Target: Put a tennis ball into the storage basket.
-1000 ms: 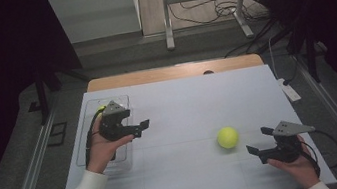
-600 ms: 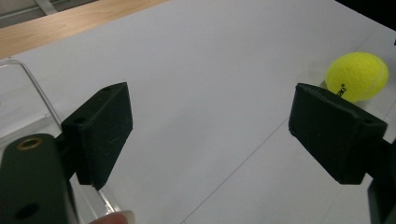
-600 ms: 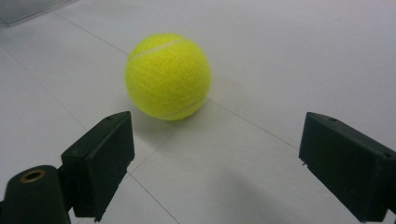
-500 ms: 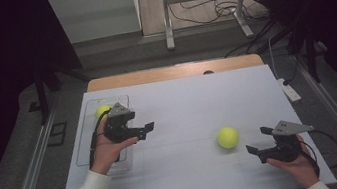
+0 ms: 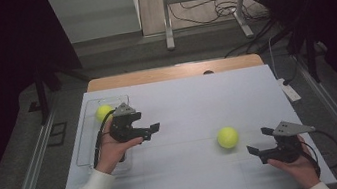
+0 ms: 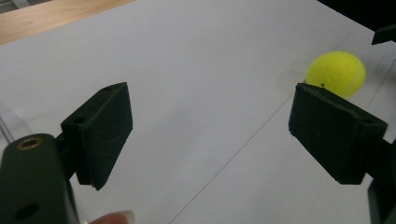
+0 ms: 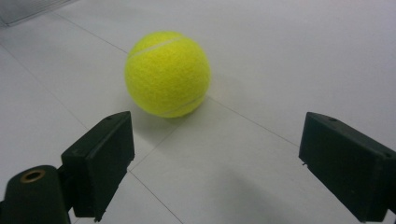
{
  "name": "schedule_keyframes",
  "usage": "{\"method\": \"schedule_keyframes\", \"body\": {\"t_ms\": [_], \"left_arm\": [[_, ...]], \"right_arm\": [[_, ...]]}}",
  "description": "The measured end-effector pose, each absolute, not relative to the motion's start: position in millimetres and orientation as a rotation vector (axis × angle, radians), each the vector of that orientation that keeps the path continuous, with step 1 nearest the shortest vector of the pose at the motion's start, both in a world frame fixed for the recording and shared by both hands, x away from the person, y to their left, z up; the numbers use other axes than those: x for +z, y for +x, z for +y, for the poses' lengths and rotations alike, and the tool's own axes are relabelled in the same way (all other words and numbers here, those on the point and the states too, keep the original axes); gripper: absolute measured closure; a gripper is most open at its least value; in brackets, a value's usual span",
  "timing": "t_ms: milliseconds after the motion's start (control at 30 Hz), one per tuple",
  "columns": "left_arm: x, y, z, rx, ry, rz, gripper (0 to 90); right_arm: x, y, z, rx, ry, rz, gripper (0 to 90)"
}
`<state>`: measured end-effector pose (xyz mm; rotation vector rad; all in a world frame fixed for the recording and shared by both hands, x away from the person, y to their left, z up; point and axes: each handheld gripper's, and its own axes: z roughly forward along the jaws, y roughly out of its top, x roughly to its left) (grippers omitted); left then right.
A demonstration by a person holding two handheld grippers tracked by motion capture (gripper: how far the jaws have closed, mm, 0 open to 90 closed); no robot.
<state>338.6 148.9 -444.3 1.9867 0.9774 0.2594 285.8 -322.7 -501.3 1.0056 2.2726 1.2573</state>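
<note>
A yellow tennis ball (image 5: 227,137) lies on the white table right of centre. My right gripper (image 5: 259,141) stands open just right of it at the front, jaws pointing left at the ball (image 7: 167,72), which lies a short way ahead of the open gripper (image 7: 215,154). A second yellow ball (image 5: 103,112) rests in a clear tray (image 5: 85,148) at the left. My left gripper (image 5: 152,130) hovers open beside the tray with nothing between its jaws. In the left gripper view, that gripper (image 6: 210,135) faces bare table, with the loose ball (image 6: 336,72) far off to the right.
A white power strip (image 5: 290,90) lies off the table's right edge. The wooden table edge (image 5: 173,72) runs along the back, with a metal stand (image 5: 204,8) and cables on the floor beyond. White tabletop stretches between the two grippers.
My left gripper has drifted a little to the right, away from the tray, still open. The right gripper and both balls have stayed put.
</note>
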Motion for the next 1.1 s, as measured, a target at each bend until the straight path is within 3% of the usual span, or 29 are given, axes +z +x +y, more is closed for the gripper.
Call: {"method": "schedule_keyframes", "body": {"t_ms": [1100], "left_arm": [[-444.1,332.6,117.0,0.22,2.033,0.894,14.2]], "right_arm": [[-501.5,284.4,-322.6,1.254,1.007,2.273,10.7]]}}
